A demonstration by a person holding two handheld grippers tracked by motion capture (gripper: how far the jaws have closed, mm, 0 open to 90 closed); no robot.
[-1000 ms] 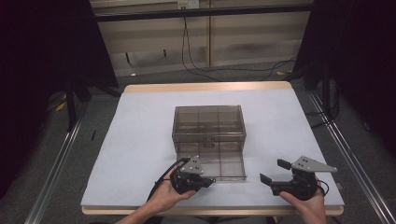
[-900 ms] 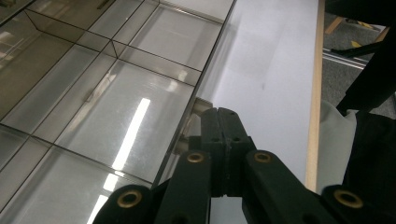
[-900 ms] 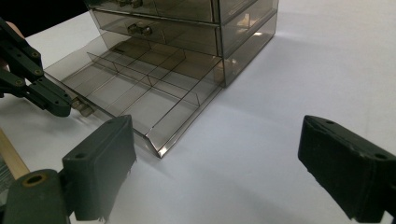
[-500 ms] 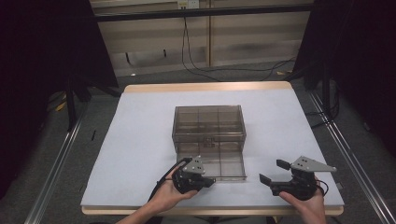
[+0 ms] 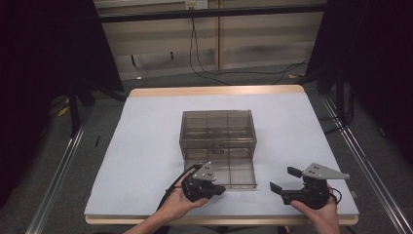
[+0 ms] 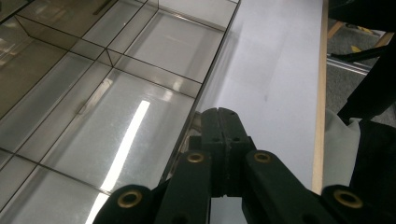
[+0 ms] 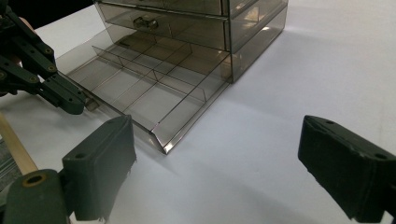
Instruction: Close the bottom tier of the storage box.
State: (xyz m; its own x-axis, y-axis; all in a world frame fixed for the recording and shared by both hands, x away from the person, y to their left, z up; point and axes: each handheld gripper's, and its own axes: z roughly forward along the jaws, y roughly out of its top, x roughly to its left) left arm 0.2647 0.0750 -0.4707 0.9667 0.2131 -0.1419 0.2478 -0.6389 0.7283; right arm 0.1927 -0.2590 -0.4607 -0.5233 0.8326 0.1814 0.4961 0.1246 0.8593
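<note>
Nothing is shifting since before: the left tool [image 5: 219, 189] is staying pinched shut, seemingly on the handle of the smoky transparent plastic drawer [image 5: 229, 168] lying pulled-out ahead; the right tool [image 5: 284, 179] is gaping wide beside it.

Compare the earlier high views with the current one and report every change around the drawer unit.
Nothing has visibly changed. The left gripper stays shut at the front edge of the pulled-out bottom drawer of the smoky clear drawer unit, apparently on its handle, though the grip itself is hidden. The right gripper stays open, apart from the drawer over the white table.
</note>
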